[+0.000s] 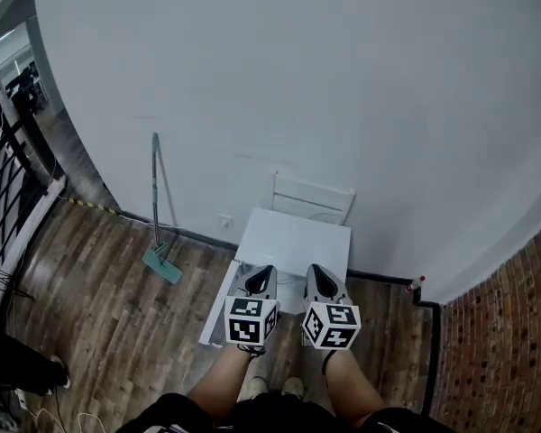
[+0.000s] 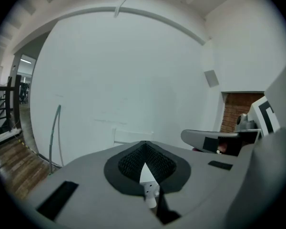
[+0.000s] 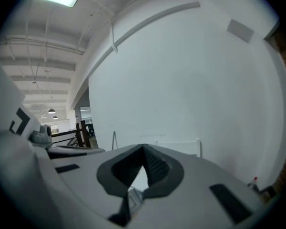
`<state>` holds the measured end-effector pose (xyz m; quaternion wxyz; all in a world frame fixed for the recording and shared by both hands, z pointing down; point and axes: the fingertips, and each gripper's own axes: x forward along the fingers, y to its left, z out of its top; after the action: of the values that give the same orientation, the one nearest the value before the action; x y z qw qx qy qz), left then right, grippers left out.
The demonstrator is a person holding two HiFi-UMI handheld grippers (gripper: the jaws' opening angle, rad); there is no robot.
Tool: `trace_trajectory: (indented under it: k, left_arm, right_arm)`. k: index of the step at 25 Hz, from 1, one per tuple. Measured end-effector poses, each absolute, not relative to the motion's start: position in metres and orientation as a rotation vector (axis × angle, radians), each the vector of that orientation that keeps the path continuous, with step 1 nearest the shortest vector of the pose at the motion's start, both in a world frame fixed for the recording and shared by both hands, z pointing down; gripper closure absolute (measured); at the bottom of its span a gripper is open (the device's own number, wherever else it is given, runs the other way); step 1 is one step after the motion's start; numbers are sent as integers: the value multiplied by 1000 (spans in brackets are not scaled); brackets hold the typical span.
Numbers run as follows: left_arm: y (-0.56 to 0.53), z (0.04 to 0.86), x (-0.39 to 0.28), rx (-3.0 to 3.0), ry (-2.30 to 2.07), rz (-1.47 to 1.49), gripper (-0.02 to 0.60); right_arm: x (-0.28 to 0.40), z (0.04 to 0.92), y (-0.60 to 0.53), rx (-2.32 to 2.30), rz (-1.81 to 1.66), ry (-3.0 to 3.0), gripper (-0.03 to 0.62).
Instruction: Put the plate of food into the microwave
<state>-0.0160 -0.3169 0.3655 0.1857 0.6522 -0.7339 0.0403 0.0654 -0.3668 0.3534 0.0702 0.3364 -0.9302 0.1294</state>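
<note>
White wall (image 1: 298,79), wood floor (image 1: 117,314); white table (image 1: 293,242) at 12 o'clock, mop (image 1: 158,233) at 10. Left gripper (image 1: 260,269), right gripper (image 1: 316,270): 2 jaw pairs closed, empty, side-by-side, apparently idle before starting.

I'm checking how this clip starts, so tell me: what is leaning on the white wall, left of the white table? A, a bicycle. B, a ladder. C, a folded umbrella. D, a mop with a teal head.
D: a long-handled mop with a teal head rests on the wood floor and leans on the wall, left of the white table; no ladder, bicycle or umbrella shows.
</note>
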Motion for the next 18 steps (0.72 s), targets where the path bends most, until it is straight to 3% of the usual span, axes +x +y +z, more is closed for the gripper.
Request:
trace_trajectory:
  k: [7,18]
  left_arm:
    - [-326,322,14,1978,-2000,115,583]
    - [-326,295,-1,2024,-2032,59,583]
  right_arm:
    - [68,301,-364,1040,278,-2861,588]
    - [65,291,-362,1073,231,-2878,588]
